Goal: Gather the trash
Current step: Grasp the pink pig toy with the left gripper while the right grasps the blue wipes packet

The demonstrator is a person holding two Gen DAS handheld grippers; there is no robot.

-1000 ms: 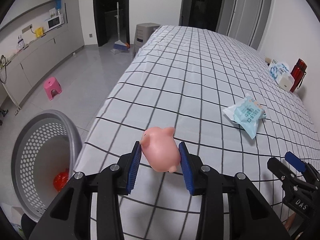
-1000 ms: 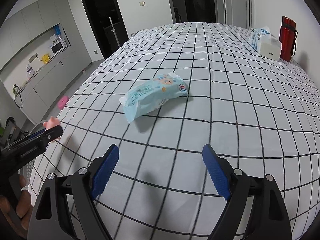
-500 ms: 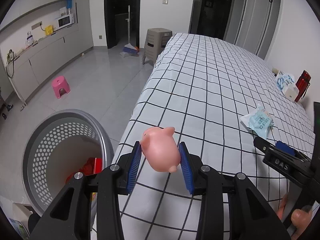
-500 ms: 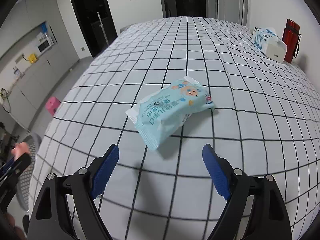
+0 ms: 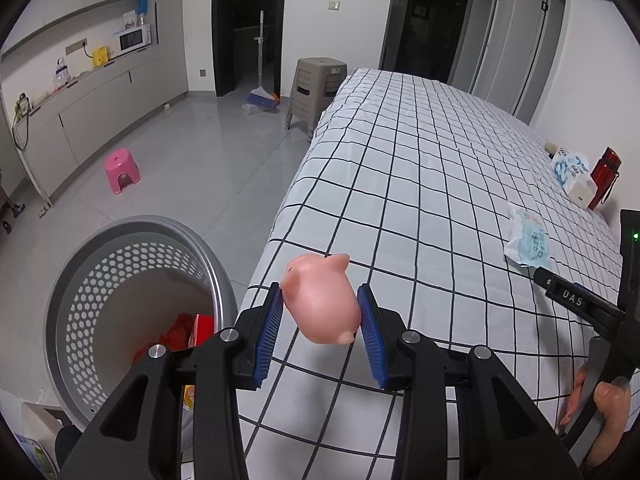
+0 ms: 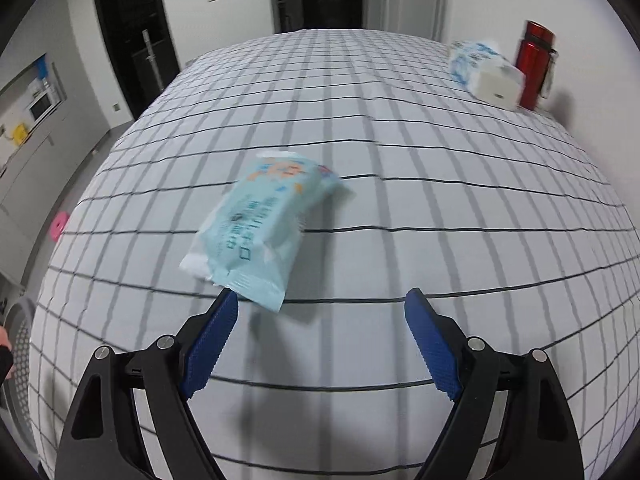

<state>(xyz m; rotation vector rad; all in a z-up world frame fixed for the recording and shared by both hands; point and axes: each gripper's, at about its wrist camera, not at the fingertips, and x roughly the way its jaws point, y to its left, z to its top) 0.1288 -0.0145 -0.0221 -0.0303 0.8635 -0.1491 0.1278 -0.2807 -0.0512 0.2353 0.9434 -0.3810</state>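
- Left wrist view showed the bed (image 5: 420,184), covered in a checked sheet, filling the right of the frame, with the grey perforated bin (image 5: 80,280) on the floor just beside its near corner.
- The bin already held some red rubbish (image 5: 180,332) at the bottom, so part of the collecting looked done.
- Left on the bed were a pale blue wipes pack (image 5: 530,242) lying flat near the right edge and, well apart at the far side, a tissue pack (image 5: 572,168) beside a red bottle (image 5: 606,176); whether those two count as trash I could not tell.
- The left gripper (image 5: 320,312) had its fingers closed on a pink pig toy (image 5: 322,300), one pad on each flank, snout tilted up to the left.
- The pig hung over the corner of the bed, just right of the bin's rim and not yet above the opening; a short swing to the left seemed needed before dropping it.
- The left gripper pointed forward along the bed edge, roughly level.
- In the right wrist view, the right gripper (image 6: 322,316) had its fingers spread wide and empty, angled down at the sheet.
- The wipes pack (image 6: 260,232) lay just ahead, its near corner touching or overlapping the left fingertip, not between the fingers; blur hid the exact contact.
- My guess was that pack comes next.
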